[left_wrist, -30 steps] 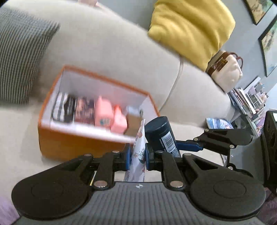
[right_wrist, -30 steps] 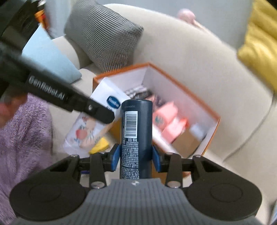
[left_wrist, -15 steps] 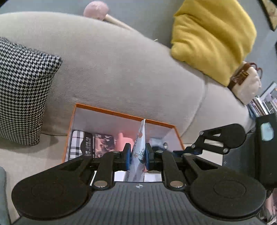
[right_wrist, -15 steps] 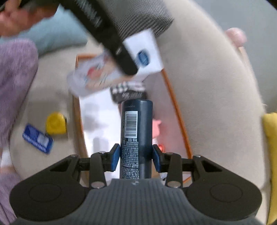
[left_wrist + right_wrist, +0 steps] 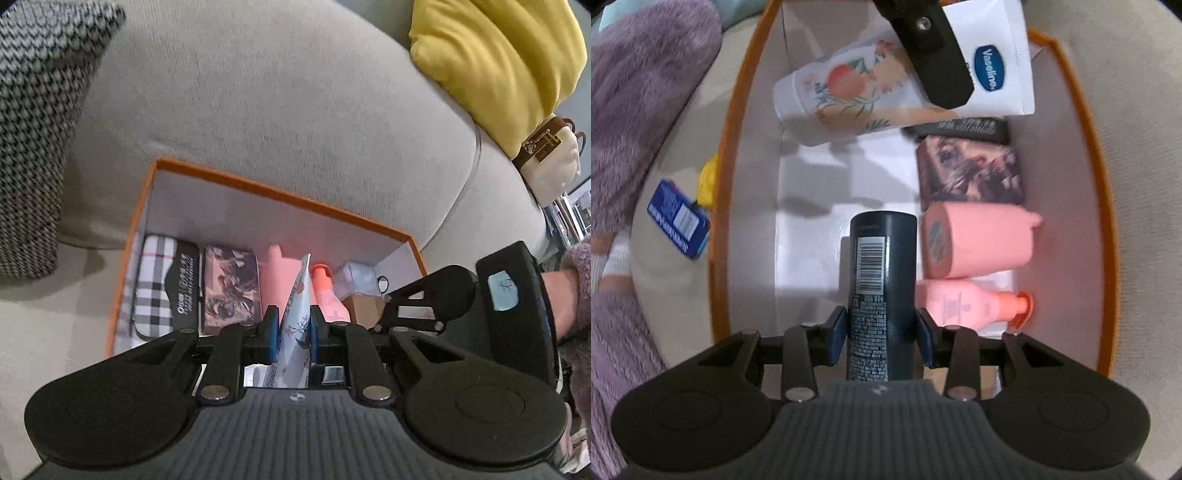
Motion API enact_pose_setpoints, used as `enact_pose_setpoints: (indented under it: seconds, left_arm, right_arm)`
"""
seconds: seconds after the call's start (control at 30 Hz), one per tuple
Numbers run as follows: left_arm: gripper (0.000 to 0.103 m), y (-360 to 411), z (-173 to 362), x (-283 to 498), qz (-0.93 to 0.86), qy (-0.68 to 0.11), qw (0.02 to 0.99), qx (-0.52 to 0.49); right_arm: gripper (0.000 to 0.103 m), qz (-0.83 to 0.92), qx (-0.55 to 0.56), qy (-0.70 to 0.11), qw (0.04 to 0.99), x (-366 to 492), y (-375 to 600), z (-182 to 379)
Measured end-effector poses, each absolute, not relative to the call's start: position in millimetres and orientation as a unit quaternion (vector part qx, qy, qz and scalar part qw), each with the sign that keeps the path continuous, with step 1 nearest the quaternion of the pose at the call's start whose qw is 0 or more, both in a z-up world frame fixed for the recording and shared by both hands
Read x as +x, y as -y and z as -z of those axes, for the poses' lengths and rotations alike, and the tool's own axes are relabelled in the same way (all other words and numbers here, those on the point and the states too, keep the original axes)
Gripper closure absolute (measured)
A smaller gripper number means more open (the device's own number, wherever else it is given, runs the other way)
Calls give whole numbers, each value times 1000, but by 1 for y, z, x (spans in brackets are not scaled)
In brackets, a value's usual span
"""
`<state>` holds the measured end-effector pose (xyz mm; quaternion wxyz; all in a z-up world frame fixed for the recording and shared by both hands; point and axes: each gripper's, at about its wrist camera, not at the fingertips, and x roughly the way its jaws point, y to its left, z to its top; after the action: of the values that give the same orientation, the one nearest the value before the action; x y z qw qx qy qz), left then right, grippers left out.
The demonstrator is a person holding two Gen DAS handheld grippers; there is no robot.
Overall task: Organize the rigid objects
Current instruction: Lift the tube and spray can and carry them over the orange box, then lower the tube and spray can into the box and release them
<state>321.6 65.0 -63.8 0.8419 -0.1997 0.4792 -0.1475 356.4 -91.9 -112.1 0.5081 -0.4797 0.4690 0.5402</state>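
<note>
The beige sofa (image 5: pixel 295 110) filled most of the left wrist view, and on its seat sat the orange box (image 5: pixel 280 192), white inside. A second before, both cameras had looked at that box from the side and from some way off; now both grippers had come down over it, the right wrist view looking almost straight into its open floor — so the carrying was done and the placing was at hand.

Along one wall of the box lay a row: a checked case (image 5: pixel 153 280), a dark printed box (image 5: pixel 971 173), a big pink bottle (image 5: pixel 979 240) and a smaller pink pump bottle (image 5: pixel 964 302). The strip of white floor beside that row was bare.

The right gripper (image 5: pixel 881 332) was clamped on a dark navy spray can (image 5: pixel 882 288), which hung over that bare strip, just beside the pink bottles. The left gripper (image 5: pixel 290 328) was pinched nearly closed on the flat end of a floral tube (image 5: pixel 846 99), held over the box's far end together with a white Vaseline tube (image 5: pixel 993 62) — whether that one was gripped too I could not tell.

Outside the box, a small blue pack (image 5: pixel 677 218) and a yellow item (image 5: pixel 707 181) waited on the seat.
</note>
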Motion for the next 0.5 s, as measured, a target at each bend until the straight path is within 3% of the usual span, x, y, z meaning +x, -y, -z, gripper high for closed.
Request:
enact_pose_setpoints:
  seconds: [0.27,0.5]
  left_arm:
    - [85,-57,79,329,161,-494,830,-205]
    - [85,-52,80,329,175,-502,825,-191]
  right_arm:
    - [61,-557,-501,-457,479,356,88,128]
    - [61,-558,-475,-451,508,363,92,114]
